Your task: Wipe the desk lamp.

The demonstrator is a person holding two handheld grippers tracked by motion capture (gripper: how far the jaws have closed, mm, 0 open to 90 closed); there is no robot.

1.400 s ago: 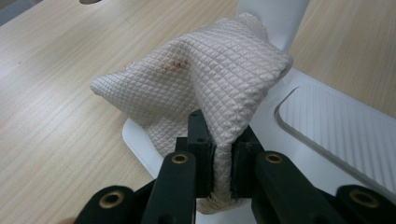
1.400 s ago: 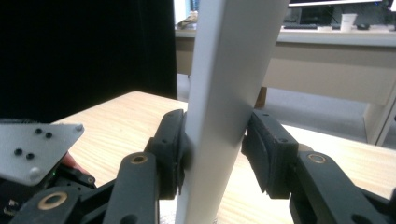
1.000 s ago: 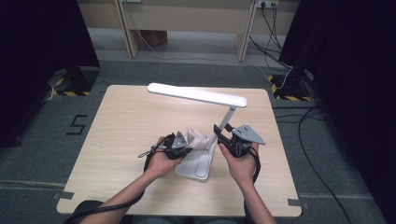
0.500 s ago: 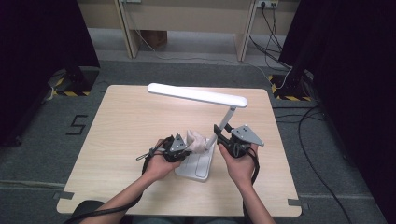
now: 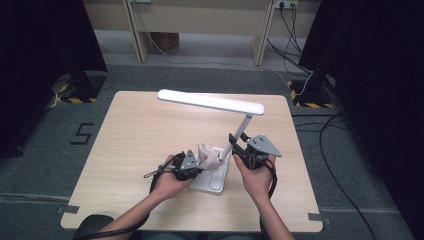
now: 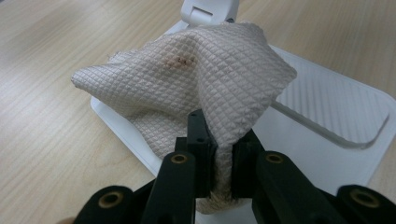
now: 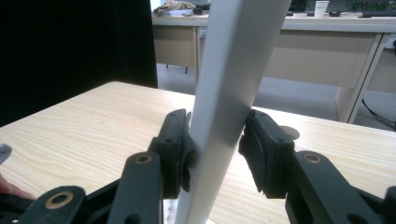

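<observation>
Left tongs (image 6: 219, 154) clenched on beige cloth (image 6: 196, 84), quilted diamond weave, crumpled into soft peak just ahead of black jaws. Draped over flat white lamp base (image 6: 327, 121), smooth plastic, rounded corners, ribbed panel inset. Light wood-grain worktop (image 5: 135, 135) underneath. Right tongs (image 7: 215, 144) grasping slanted white lamp arm (image 7: 229, 93), flat-sided bar, pads against both faces. Long slim lamp head (image 5: 210, 102) above, up-left of right tongs.
</observation>
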